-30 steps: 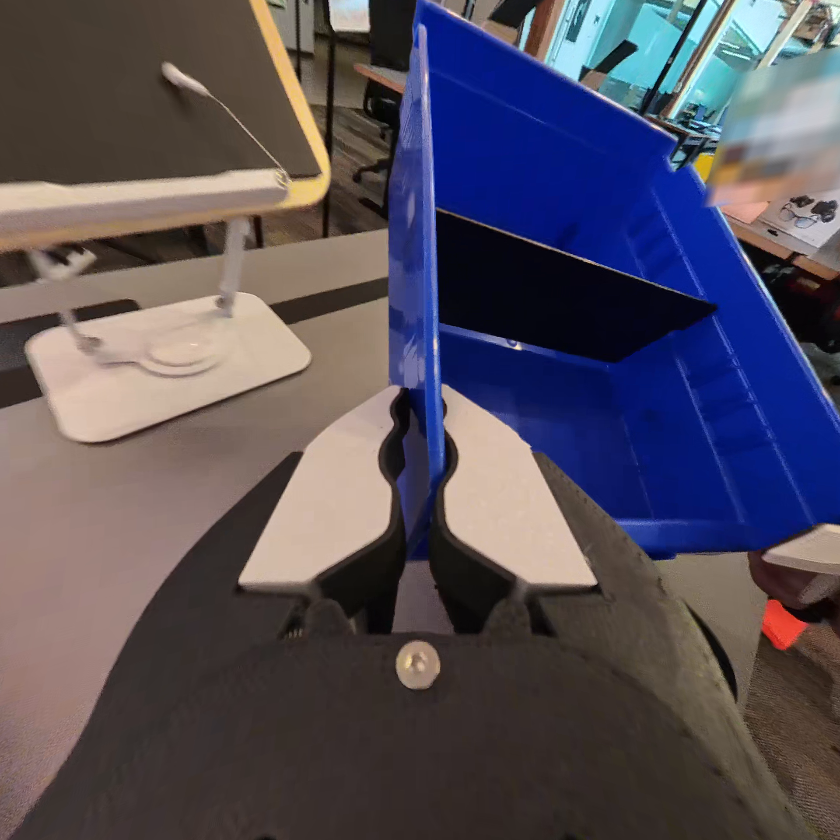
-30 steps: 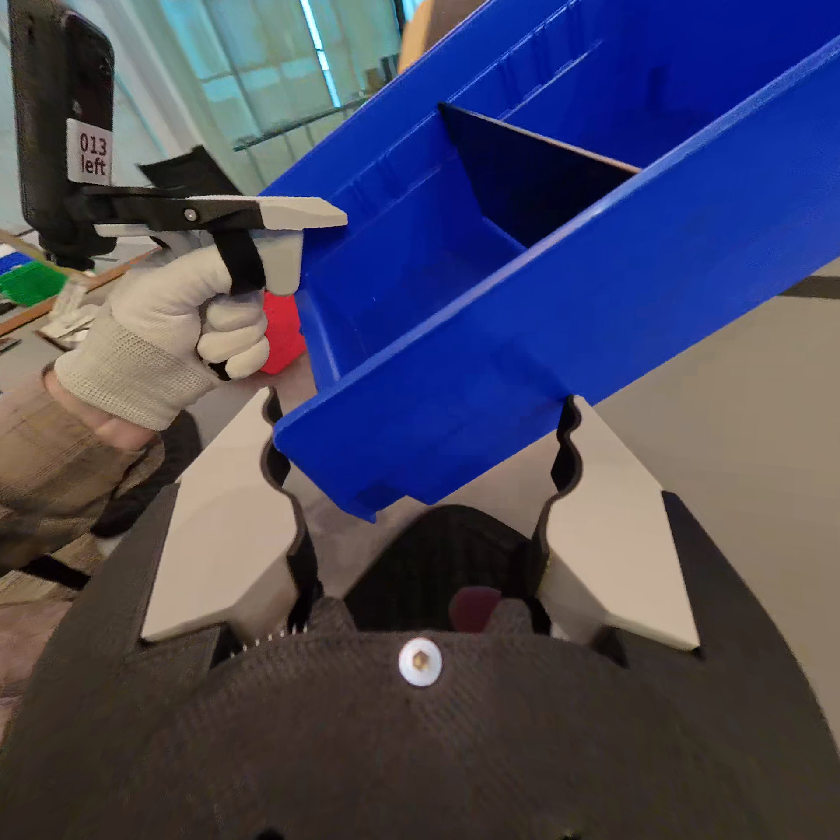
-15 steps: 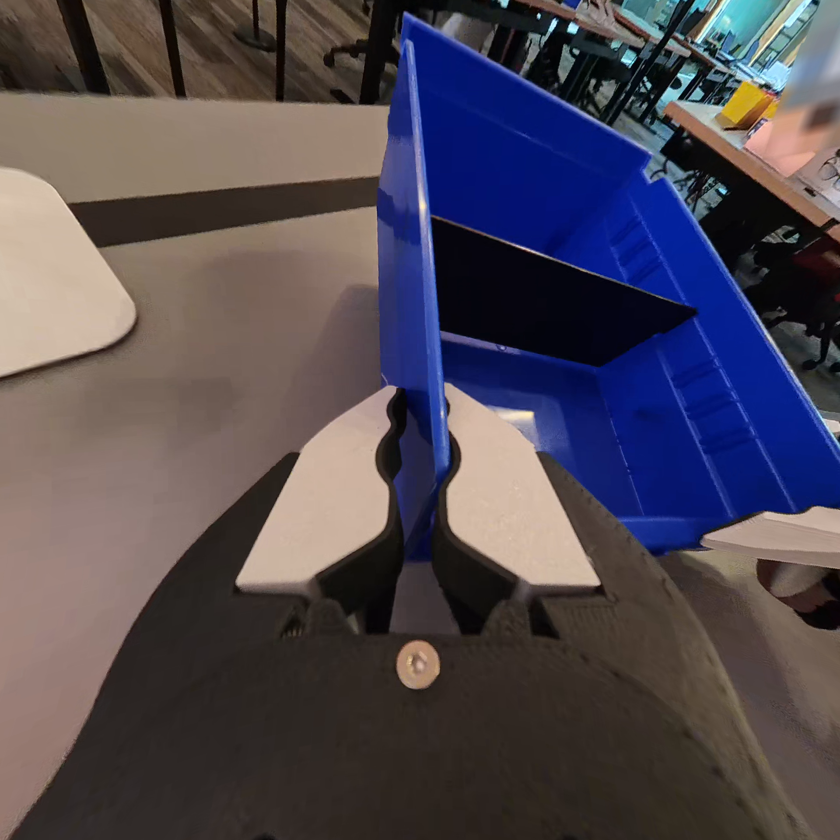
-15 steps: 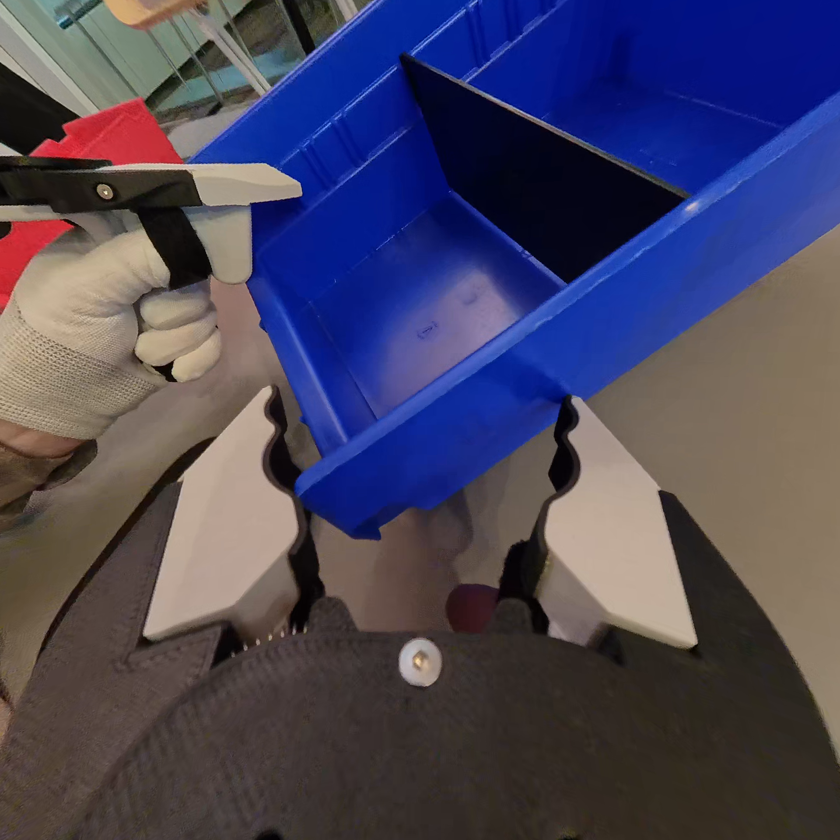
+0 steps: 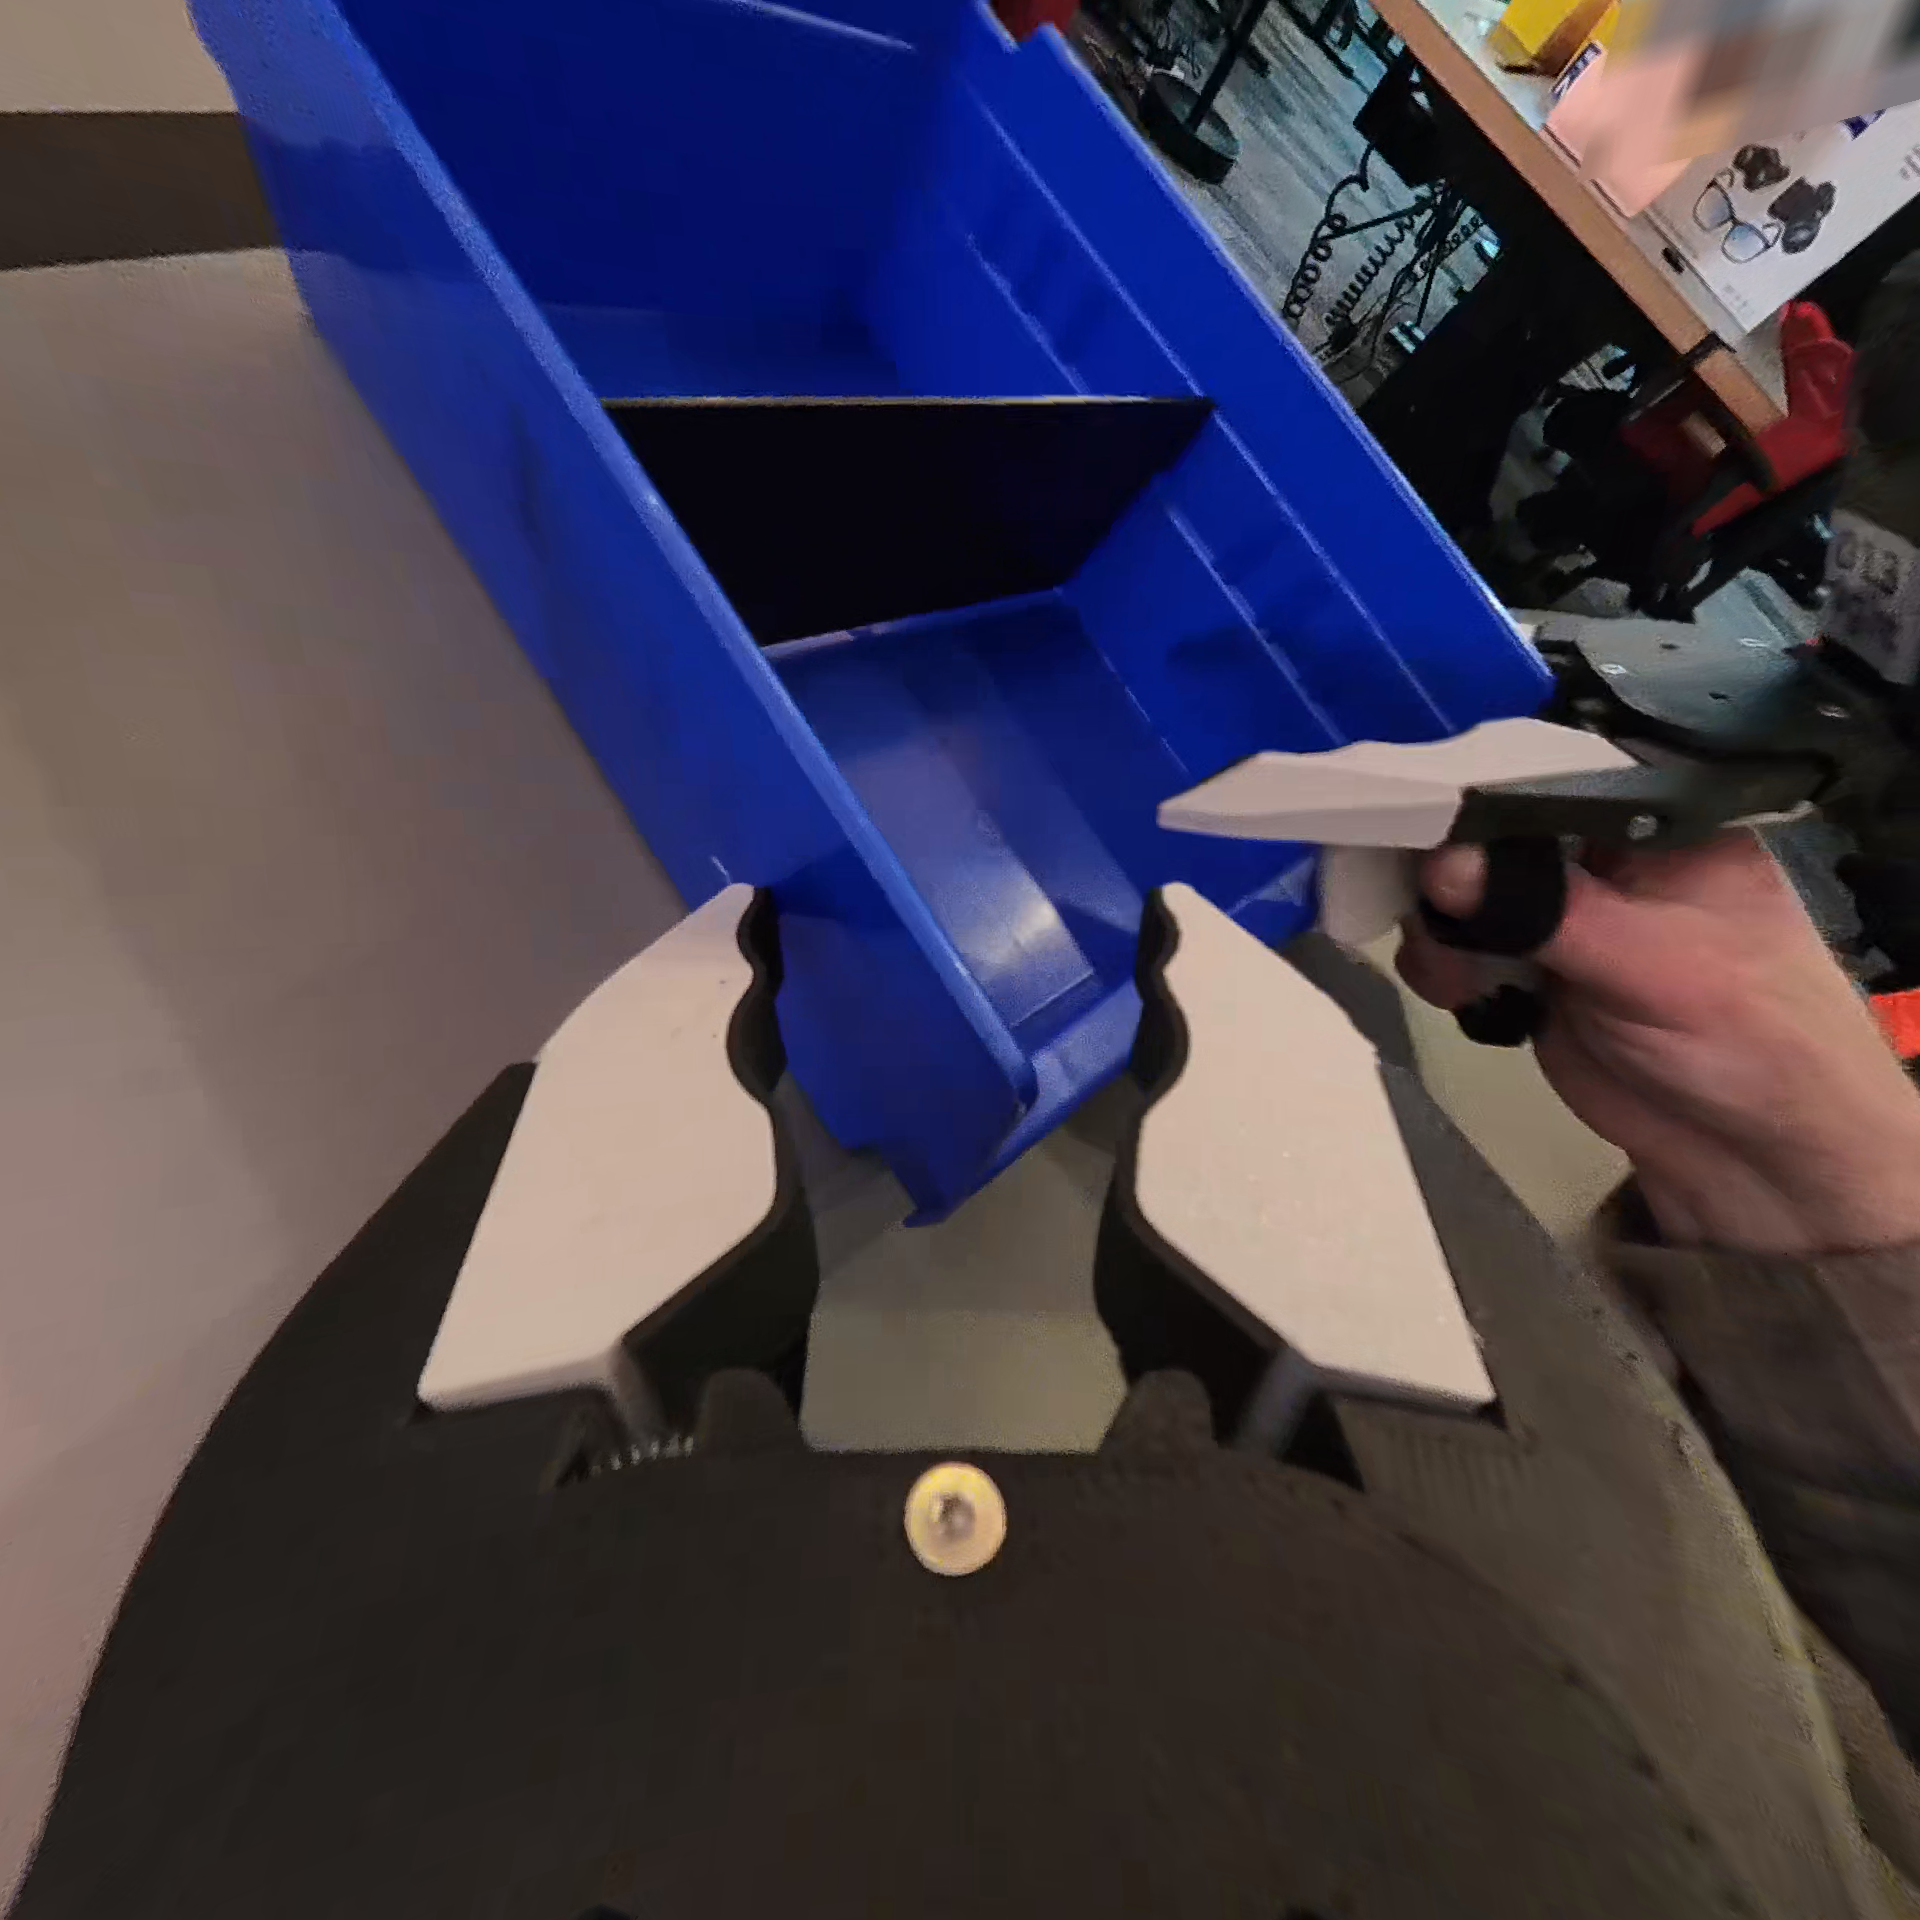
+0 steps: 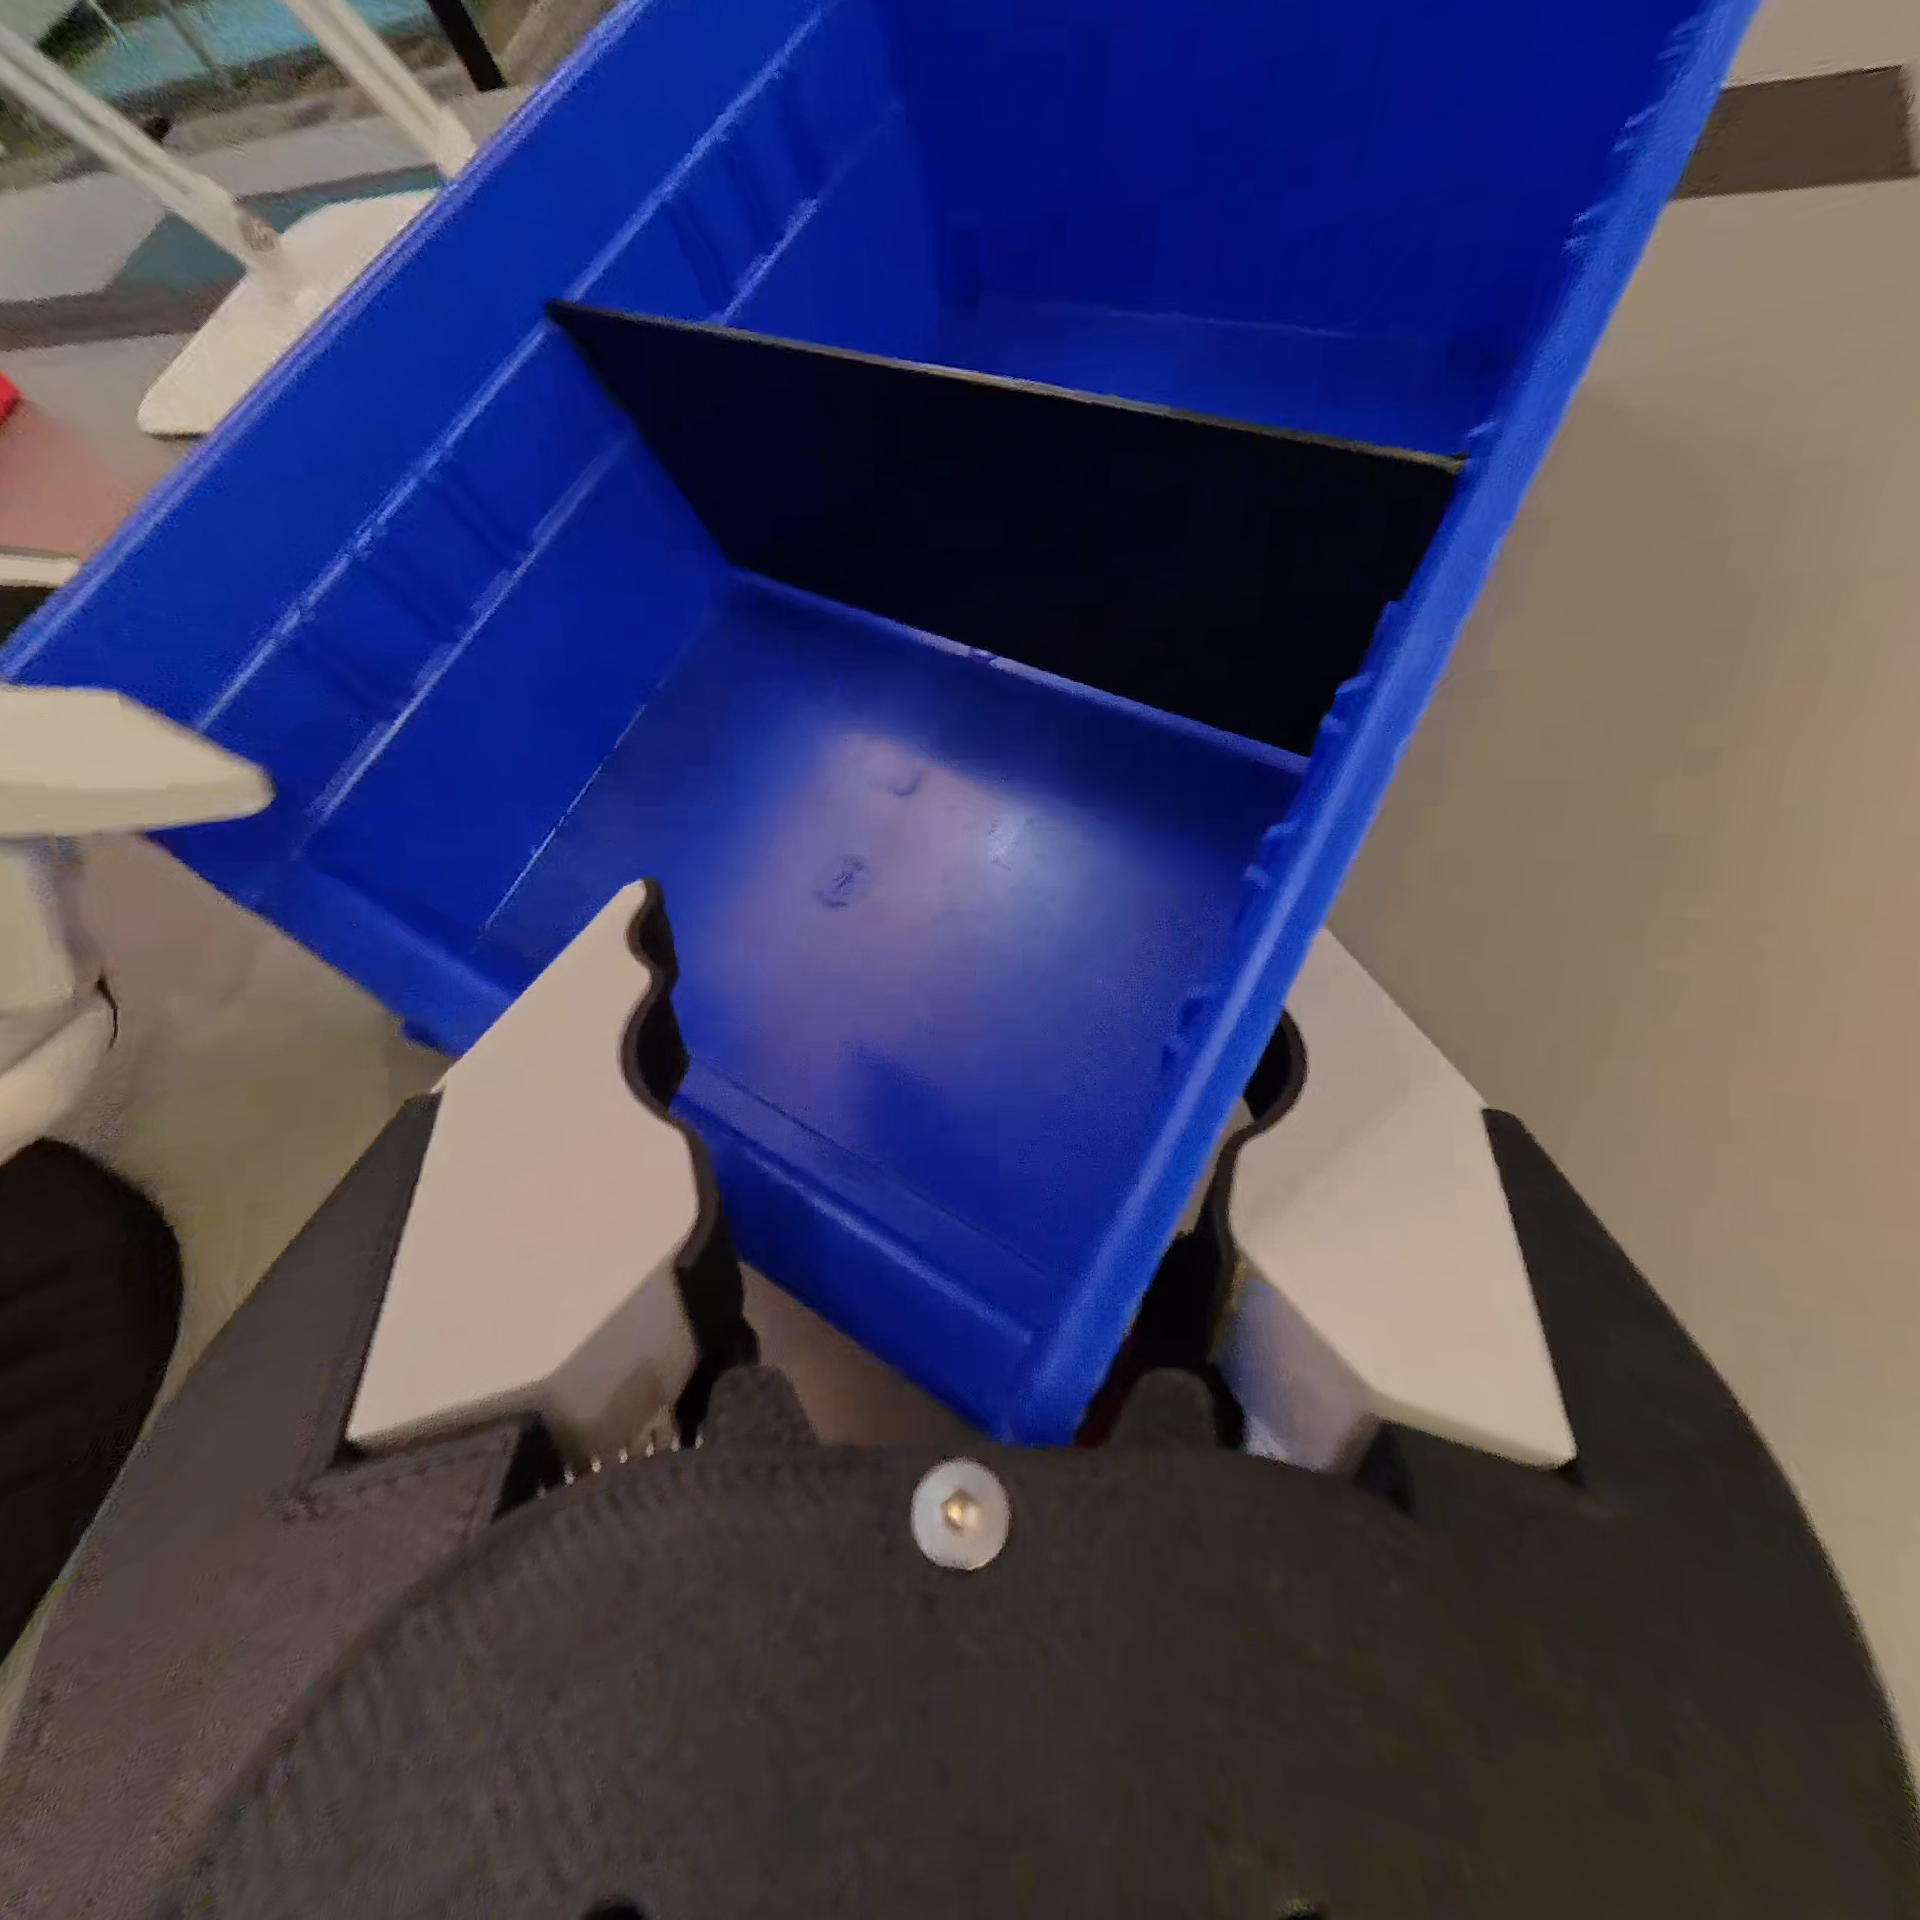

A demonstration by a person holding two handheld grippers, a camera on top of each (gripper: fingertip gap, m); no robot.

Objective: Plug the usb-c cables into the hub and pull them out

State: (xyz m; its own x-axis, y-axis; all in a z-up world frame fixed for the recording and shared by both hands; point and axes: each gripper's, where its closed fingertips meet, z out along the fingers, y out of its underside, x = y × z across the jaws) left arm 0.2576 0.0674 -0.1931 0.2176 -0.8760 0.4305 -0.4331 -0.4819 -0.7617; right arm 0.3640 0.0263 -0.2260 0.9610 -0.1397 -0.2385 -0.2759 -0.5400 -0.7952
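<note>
Since 0.5 s ago my left gripper [image 5: 951, 940] has let go of the blue bin's [image 5: 665, 582] side wall; its jaws now stand wide around the bin's near corner. My right gripper [image 6: 966, 997] is also wide, straddling the opposite near corner, I judge to steady the bin. Beyond its black divider [image 6: 1039, 520] both compartments are bare: no cables or hub visible.

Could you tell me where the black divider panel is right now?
The black divider panel stands crosswise inside the blue plastic bin, mid-frame in both wrist views, just beyond the empty near compartment.
</note>
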